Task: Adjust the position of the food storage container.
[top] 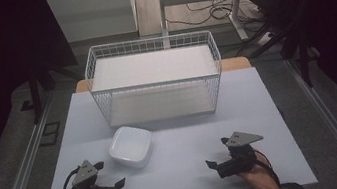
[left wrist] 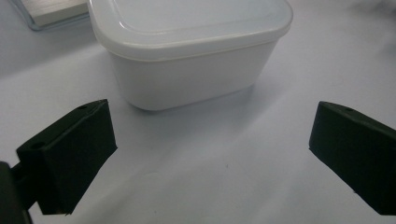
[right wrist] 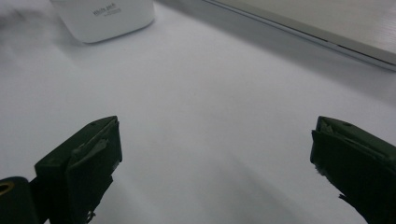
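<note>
High view: white lidded container (top: 131, 146) just in front of wire basket (top: 155, 78). Left gripper (top: 109, 174) near container, gaping wide, empty. Right gripper (top: 218, 153) well apart from container, wide open, empty.

Faint grey lettering, seemingly "White pack", on the side of the white container (right wrist: 105, 16).

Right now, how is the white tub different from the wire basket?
The white tub has solid plastic walls; the wire basket is open mesh. The tub is small and squarish; the basket is much bigger and long. The tub sits nearer the grippers, the basket behind it. Both are white, on the table.
</note>
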Demonstrator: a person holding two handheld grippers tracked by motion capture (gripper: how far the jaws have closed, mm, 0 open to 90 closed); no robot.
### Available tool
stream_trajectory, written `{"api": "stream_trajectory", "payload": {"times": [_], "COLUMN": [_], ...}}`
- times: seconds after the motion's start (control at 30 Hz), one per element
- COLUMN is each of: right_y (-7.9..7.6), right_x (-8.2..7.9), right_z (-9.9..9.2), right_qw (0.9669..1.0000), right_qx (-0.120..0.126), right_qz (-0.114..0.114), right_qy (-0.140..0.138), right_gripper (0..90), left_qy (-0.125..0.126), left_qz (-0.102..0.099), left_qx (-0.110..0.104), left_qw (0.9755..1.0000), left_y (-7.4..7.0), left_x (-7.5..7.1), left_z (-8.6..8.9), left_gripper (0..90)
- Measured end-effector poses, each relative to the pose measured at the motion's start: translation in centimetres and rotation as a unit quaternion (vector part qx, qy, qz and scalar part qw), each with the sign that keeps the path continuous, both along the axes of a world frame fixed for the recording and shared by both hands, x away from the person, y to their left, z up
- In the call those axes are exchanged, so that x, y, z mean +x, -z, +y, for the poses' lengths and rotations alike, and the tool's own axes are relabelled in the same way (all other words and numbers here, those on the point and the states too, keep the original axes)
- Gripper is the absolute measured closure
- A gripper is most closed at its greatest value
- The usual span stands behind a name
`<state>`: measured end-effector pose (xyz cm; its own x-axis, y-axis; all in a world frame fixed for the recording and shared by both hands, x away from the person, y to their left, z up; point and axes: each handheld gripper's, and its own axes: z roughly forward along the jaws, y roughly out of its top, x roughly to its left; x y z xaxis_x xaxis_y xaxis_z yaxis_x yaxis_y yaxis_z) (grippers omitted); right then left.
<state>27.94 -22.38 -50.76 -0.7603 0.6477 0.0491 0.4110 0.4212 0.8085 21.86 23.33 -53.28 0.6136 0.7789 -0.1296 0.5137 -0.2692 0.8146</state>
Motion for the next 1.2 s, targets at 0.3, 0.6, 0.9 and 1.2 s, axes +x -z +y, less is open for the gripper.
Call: {"api": "stream_trajectory", "payload": {"times": [0.3,0.6,0.9,1.2], "right_y": [0.4,0.4,0.1,-0.6], "right_x": [0.0,0.2,0.3,0.2], "right_z": [0.5,0.5,0.8,1.4], "right_qw": [0.9998,0.9998,0.9997,0.9998], "right_qx": [-0.019,-0.016,-0.013,-0.016], "right_qz": [0.001,0.010,0.018,0.011], "right_qy": [-0.004,0.006,0.010,0.006], "right_gripper": [0.0,0.0,3.1,15.8], "left_qy": [0.000,-0.002,-0.033,-0.086], "left_qz": [0.000,0.007,-0.030,-0.047], "left_qx": [0.005,0.006,-0.004,0.011], "left_qw": [1.0000,1.0000,0.9990,0.9951], "left_y": [-0.1,-0.5,-1.8,-1.8], "left_x": [0.0,-0.1,0.2,1.7], "left_z": [-0.3,-0.4,1.2,2.9], "left_gripper": [0.0,2.6,33.1,52.7]}}
